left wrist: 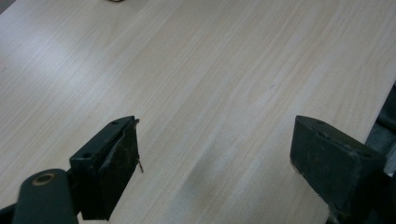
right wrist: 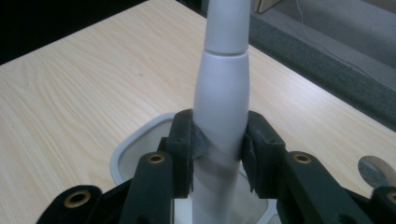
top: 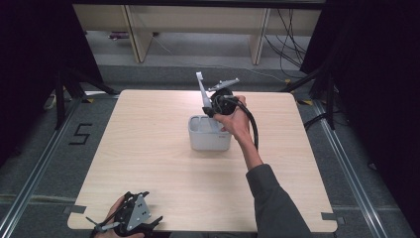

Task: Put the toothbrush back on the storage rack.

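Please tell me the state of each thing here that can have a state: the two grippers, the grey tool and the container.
Right gripper: shut on the grey tool, held above the container.
Grey tool: gripped by its handle, upright, lower end inside the container's opening.
Container: upright on the table, open at the top.
Left gripper: open, nothing between its jaws.

A pale grey, smooth plastic handle (right wrist: 219, 98) is showing between the matt black jaws of the right gripper (right wrist: 219, 149). Below those jaws a light grey plastic tub (top: 210, 134) is sitting on the pale, wood-grained surface (top: 148, 163). The left gripper (left wrist: 215, 163) is showing black jaws too.
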### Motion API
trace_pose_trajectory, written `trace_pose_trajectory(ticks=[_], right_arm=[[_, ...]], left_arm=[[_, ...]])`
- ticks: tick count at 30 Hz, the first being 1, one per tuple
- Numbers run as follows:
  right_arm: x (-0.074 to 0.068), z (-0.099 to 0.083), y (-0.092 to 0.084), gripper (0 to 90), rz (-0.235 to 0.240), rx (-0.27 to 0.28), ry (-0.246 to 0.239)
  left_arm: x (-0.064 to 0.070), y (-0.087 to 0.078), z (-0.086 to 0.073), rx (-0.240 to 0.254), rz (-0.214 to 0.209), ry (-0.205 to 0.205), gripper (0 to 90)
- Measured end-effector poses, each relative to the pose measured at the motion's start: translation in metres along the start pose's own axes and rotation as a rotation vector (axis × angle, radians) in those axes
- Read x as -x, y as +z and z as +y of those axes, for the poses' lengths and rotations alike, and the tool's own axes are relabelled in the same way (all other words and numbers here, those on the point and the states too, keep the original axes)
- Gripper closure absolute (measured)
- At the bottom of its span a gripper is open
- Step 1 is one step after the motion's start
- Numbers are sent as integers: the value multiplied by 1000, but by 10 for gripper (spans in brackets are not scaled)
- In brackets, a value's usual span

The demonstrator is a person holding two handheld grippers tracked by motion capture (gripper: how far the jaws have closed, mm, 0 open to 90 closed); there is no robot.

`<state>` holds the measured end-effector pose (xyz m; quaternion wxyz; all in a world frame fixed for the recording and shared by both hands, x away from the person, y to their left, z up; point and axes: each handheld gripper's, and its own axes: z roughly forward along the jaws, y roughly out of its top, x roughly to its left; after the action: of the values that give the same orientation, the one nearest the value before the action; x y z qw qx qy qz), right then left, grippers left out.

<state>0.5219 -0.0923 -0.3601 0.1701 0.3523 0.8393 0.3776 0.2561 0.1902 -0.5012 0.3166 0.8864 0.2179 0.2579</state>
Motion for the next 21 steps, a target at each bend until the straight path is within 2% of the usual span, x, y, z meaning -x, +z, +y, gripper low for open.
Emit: trace_pose_trajectory(ticks=[2,3,5,7,9,10,11,12,13,16,19,20,21], right_arm=[[0,-4,5,671,-2,11,13],[1,-6,8,671,-5,13,-18],[-1,-8,10,671,2,-21,-12],[-2,-11,14,671,2,-42,5],[-1,-13,20,671,2,-43,-36],[-4,-15,21,671,6,-55,5],[-4,-16,22,671,7,-88,15],[-4,-17,25,671,13,-83,-2],[-5,-18,26,671,14,-96,9],[-7,-21,31,671,11,-103,-1],[-6,-22,33,670,12,-127,-22],[-7,-23,35,670,13,-131,-11],[-5,-24,36,670,-4,-149,-43]], left_arm=[[-1,-1,0,-10,-4,9,150],[-1,-1,0,-10,-4,10,150],[1,1,0,6,2,-7,150],[1,1,0,8,3,-7,150],[1,1,0,7,2,-8,149],[1,1,0,10,-1,-12,150],[1,1,0,6,2,-7,150],[1,1,0,6,1,-7,150],[1,1,0,7,2,-8,150],[2,2,-1,22,11,-21,150],[2,2,0,17,8,-14,150],[1,1,0,13,14,-10,150],[2,1,0,15,12,-12,150]])
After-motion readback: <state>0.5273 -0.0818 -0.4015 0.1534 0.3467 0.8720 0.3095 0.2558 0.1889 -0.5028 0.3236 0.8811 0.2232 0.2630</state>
